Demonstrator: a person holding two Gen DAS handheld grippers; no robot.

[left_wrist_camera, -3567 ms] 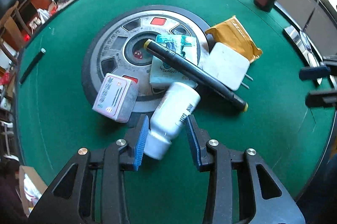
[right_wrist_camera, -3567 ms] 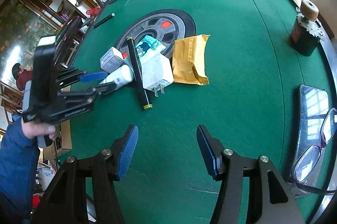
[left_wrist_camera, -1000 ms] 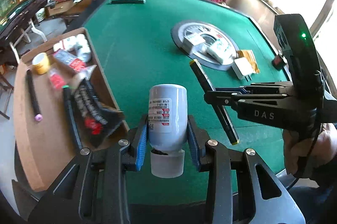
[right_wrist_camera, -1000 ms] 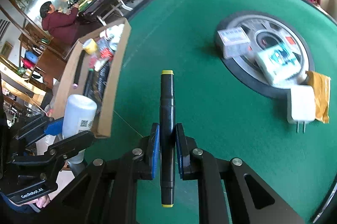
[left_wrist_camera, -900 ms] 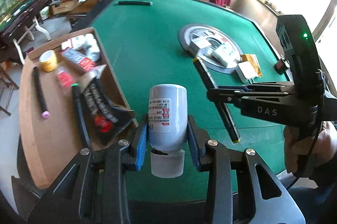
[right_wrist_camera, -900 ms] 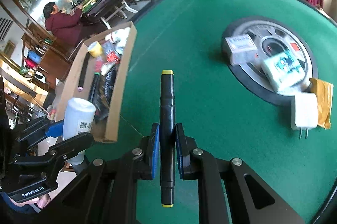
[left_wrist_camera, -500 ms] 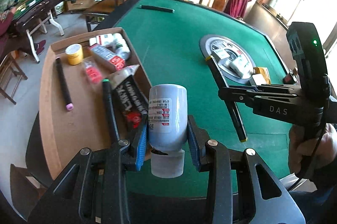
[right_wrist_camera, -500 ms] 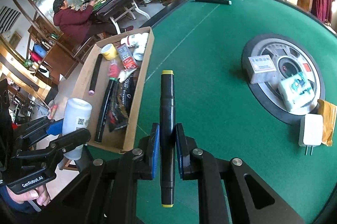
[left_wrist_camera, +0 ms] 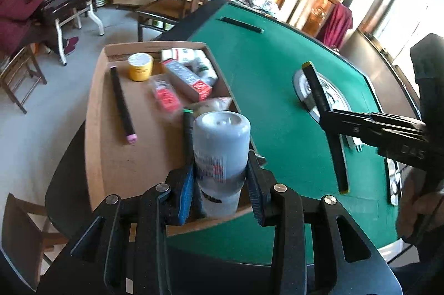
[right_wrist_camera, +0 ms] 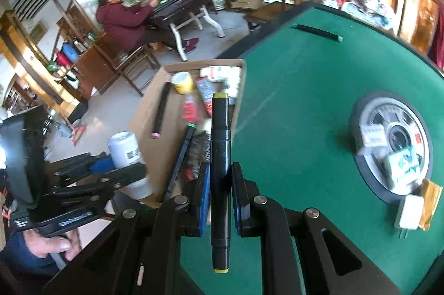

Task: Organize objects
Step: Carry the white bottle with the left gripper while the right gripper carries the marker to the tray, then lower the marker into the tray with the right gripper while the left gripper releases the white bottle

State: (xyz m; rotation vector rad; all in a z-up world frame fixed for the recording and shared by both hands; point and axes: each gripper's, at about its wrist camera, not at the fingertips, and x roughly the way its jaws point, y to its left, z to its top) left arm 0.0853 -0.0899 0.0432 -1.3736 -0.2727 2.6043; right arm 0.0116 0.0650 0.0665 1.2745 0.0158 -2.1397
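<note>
**Bottle and marker held over box and felt**

Ahead of both grippers: green felt table [right_wrist_camera: 305, 106], filling most of the right wrist view and the right half of the left wrist view. Just left of its edge, directly under and beyond the left gripper [left_wrist_camera: 220, 188]: open cardboard box [left_wrist_camera: 116, 156], already loaded with a yellow tape roll [left_wrist_camera: 140, 66], a long black stick with a pink tip [left_wrist_camera: 121, 103], a red-and-white carton [left_wrist_camera: 188, 81], a red packet [left_wrist_camera: 165, 98] and a green-tipped black pen [left_wrist_camera: 188, 128]. Far ahead and right of the right gripper [right_wrist_camera: 220, 198], well apart from the box: round grey disc [right_wrist_camera: 394, 145] on the felt, carrying a small white box [right_wrist_camera: 371, 135] and a teal-printed pack [right_wrist_camera: 402, 164]; at the disc's near edge, a white charger plug [right_wrist_camera: 408, 211] touching a tan envelope [right_wrist_camera: 430, 200].

Left gripper clamped on a white bottle [left_wrist_camera: 220, 156], cap end down between the blue pads [left_wrist_camera: 186, 188], bottom pointing forward over the box's near corner. Right gripper closed narrow on a black marker with yellow-green ends [right_wrist_camera: 220, 178], gripped near mid-length, shaft pointing straight forward along the fingers, far tip over the box's table-side wall. Near the table's far edge, well away from both tools: a thin dark bar [right_wrist_camera: 319, 33] lying flat.
</note>
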